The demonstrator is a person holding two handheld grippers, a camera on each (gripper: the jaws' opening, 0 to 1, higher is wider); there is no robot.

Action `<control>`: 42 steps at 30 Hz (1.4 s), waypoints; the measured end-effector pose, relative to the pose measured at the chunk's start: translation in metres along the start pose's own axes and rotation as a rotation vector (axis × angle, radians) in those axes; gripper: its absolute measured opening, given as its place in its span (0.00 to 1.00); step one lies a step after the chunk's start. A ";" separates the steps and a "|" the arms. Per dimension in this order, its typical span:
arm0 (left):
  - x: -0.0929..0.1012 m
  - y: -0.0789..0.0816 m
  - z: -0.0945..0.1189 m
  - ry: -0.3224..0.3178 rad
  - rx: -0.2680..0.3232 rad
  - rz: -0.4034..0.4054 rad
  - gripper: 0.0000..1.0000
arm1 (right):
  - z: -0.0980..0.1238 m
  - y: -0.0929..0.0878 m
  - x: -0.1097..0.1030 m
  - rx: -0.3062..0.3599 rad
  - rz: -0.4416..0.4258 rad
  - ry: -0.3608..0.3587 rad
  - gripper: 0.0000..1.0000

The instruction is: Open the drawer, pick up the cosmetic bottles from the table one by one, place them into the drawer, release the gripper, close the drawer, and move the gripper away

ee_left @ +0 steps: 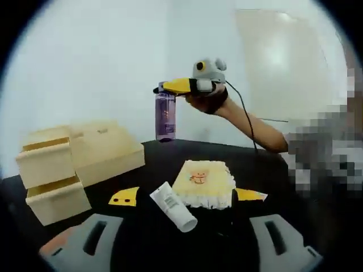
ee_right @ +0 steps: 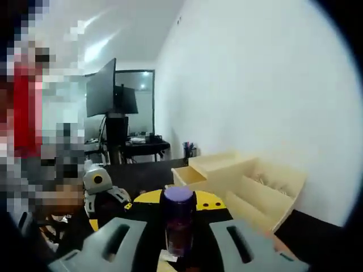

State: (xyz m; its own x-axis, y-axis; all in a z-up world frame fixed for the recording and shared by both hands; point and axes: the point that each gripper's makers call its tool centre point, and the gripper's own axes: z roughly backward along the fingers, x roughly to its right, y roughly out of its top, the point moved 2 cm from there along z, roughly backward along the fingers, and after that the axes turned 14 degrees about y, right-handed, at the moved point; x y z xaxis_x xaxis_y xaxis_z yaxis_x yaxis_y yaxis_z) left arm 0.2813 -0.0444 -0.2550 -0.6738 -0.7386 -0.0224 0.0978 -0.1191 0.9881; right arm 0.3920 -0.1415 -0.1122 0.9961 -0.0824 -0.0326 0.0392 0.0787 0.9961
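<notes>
A translucent purple bottle (ee_left: 165, 116) hangs in the air above the far side of the black table (ee_left: 142, 164), held in the yellow-tipped jaws of my right gripper (ee_left: 177, 86), with a hand behind it. In the right gripper view the same bottle (ee_right: 178, 222) stands upright with the right gripper (ee_right: 179, 199) shut on it. A pale wooden drawer unit (ee_left: 102, 150) sits at the left with two drawers (ee_left: 48, 164) pulled out. A white tube (ee_left: 173, 207) lies on the table. My left gripper (ee_left: 187, 196) is open, its yellow tips wide apart on either side of the tube.
A yellow fringed cloth pad (ee_left: 203, 182) with a small face lies beside the tube. The drawer unit (ee_right: 238, 181) stands against the white wall. Across the room, monitors (ee_right: 108, 90) stand on a desk. The left gripper's grey body (ee_right: 99, 184) is low at the left.
</notes>
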 end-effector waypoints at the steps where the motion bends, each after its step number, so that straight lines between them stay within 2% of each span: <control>1: 0.000 0.000 0.001 -0.001 0.000 0.002 0.59 | 0.001 0.002 0.004 0.001 0.000 -0.007 0.15; 7: -0.001 -0.001 0.005 0.017 0.004 -0.005 0.60 | 0.004 0.007 0.022 -0.005 0.013 -0.041 0.15; 10: 0.001 0.001 0.006 0.022 0.024 -0.004 0.60 | 0.003 0.005 0.032 -0.007 0.013 -0.051 0.15; 15: 0.005 0.004 0.006 0.029 0.042 -0.020 0.59 | 0.002 -0.004 0.047 -0.013 0.008 -0.063 0.16; 23: 0.007 -0.004 -0.001 0.041 0.019 -0.057 0.58 | 0.001 -0.020 0.068 -0.008 -0.005 -0.066 0.16; 29: 0.006 0.004 0.004 0.033 0.055 -0.030 0.58 | 0.002 -0.023 0.081 -0.007 -0.003 -0.061 0.16; 34: 0.000 0.009 0.006 0.052 0.083 -0.004 0.61 | 0.000 -0.023 0.092 -0.012 0.003 -0.064 0.16; 42: -0.005 0.007 0.005 0.069 0.073 0.009 0.64 | 0.000 -0.024 0.118 -0.008 0.011 -0.079 0.16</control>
State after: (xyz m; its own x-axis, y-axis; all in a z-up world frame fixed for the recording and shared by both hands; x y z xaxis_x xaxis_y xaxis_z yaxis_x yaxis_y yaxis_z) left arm 0.2818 -0.0378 -0.2476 -0.6206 -0.7838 -0.0217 0.0480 -0.0656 0.9967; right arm 0.5088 -0.1533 -0.1397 0.9871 -0.1595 -0.0153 0.0297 0.0880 0.9957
